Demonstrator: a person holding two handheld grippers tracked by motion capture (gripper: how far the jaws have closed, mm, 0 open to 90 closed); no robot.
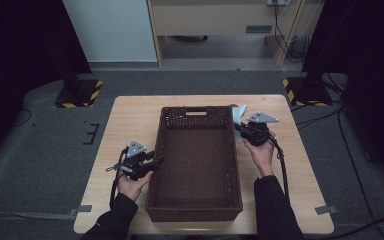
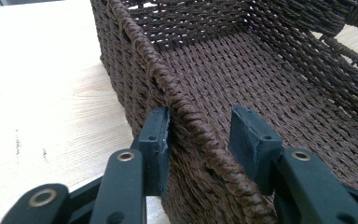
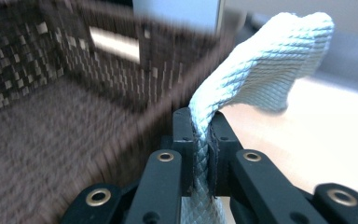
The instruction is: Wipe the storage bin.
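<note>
A dark brown woven basket (image 1: 195, 111) stands empty in the middle of the wooden table (image 1: 130, 125). My left gripper (image 1: 160, 159) straddles the basket's left wall (image 2: 186, 116): one pad (image 2: 156, 140) presses on the outside and the other (image 2: 249, 137) sits inside against the thick rim. My right gripper (image 1: 237, 126) hovers at the basket's far right corner, shut on a pale blue textured cloth (image 3: 265, 65). The cloth (image 1: 239, 116) stands up from between the pads, beside and above the blurred basket wall (image 3: 51, 140).
The basket has a handle slot in its far wall (image 1: 196, 113). Bare tabletop lies left (image 2: 42, 107) and right (image 1: 300, 150) of the basket. Tape-marked stand feet (image 1: 77, 95) sit on the floor beyond the table's far corners.
</note>
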